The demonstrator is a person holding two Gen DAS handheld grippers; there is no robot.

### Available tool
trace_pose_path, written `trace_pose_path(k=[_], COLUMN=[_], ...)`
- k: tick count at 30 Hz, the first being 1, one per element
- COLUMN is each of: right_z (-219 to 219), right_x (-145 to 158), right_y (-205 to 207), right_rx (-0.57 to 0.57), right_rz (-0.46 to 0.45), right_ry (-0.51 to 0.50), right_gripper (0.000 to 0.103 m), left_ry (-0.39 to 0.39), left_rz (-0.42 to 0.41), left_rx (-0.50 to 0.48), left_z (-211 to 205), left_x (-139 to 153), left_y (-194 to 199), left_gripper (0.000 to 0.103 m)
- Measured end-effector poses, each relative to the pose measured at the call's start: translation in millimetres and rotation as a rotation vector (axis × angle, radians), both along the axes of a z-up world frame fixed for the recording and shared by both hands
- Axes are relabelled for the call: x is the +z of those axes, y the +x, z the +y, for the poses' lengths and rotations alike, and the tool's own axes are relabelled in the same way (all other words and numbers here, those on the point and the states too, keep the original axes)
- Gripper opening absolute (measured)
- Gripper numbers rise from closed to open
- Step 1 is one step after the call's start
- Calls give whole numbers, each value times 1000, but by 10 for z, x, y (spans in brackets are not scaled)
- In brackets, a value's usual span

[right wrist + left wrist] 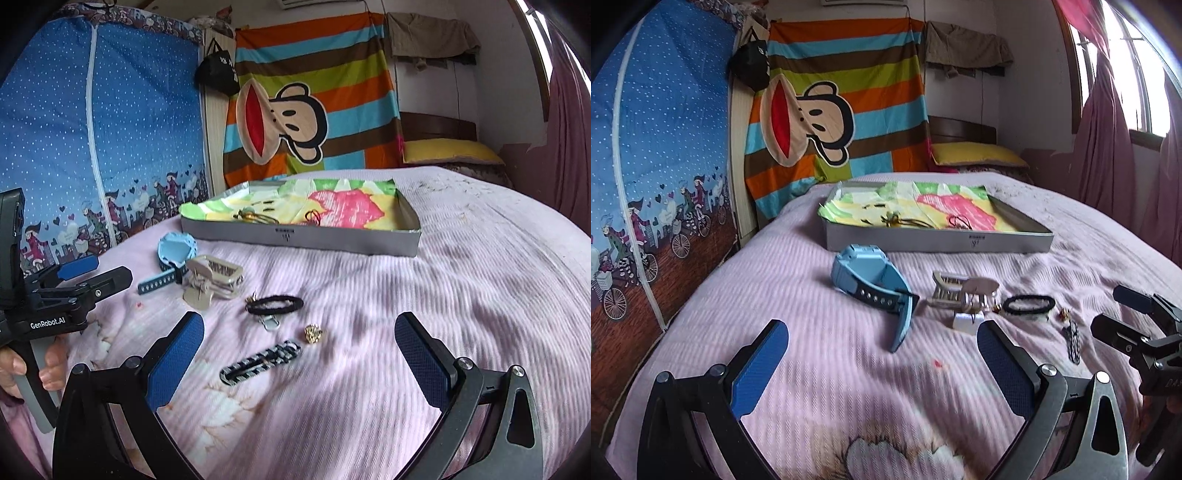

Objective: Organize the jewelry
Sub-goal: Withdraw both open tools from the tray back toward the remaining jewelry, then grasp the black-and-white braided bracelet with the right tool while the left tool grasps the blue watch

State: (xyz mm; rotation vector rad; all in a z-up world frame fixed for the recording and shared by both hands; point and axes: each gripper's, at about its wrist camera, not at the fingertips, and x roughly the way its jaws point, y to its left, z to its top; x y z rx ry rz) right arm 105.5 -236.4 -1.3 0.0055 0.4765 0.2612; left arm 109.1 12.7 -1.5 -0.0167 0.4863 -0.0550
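A shallow grey box (938,242) (299,236) lined with bright paper lies on the pink bedspread, with small pieces of jewelry inside. In front of it lie a light blue watch (868,282) (173,254), a beige hair claw (964,291) (214,280), a black hair tie (1028,305) (275,304), a small gold piece (313,333) and a black-and-white hair clip (1073,343) (260,362). My left gripper (882,354) (96,271) is open just short of the watch. Also open, my right gripper (299,350) (1117,308) hovers over the hair clip. Neither holds anything.
The bed takes up the whole foreground; a yellow pillow (975,153) lies at its head. A blue fabric wardrobe (661,166) stands left, a striped monkey cloth (842,110) hangs behind, and pink curtains (1108,147) hang right. A hand (22,369) holds the left gripper's handle.
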Motion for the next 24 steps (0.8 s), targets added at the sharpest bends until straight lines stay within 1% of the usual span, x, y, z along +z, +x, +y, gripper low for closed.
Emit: trace_pose_path(k=[6,9,12,14,16,18,20,24], right_z=[4,42,80,101,123,140,144,158], right_x=[-104,-141,-165,-186,-209,-233,-252,-297], right_y=[58,66,74,86,103,127,153,207], right_rx=[23,45,63,76,85,95,103,113], right_rz=[47,61,70,82,97,115,131,158], right_ry=[1,-6,-15,-12,-11,-3,6,16], right_gripper=[101,99,91,83,79,79,71,65], left_ry=[5,1,-22,-44,-60,-66,-65,-53], left_rz=[27,37,48,58,65,76,89,105], left_rx=[-52,-74,-73,-70,-67,-63,-61,-55], left_z=[-48,-66,-36,-6,10,12,4,-17], left_x=[-24,-32,-44,-45,-46,-58,-77,-109], left_y=[37,62,93,128,165,209,248,291], left_gripper=[103,103,103,102,99,95,91,85])
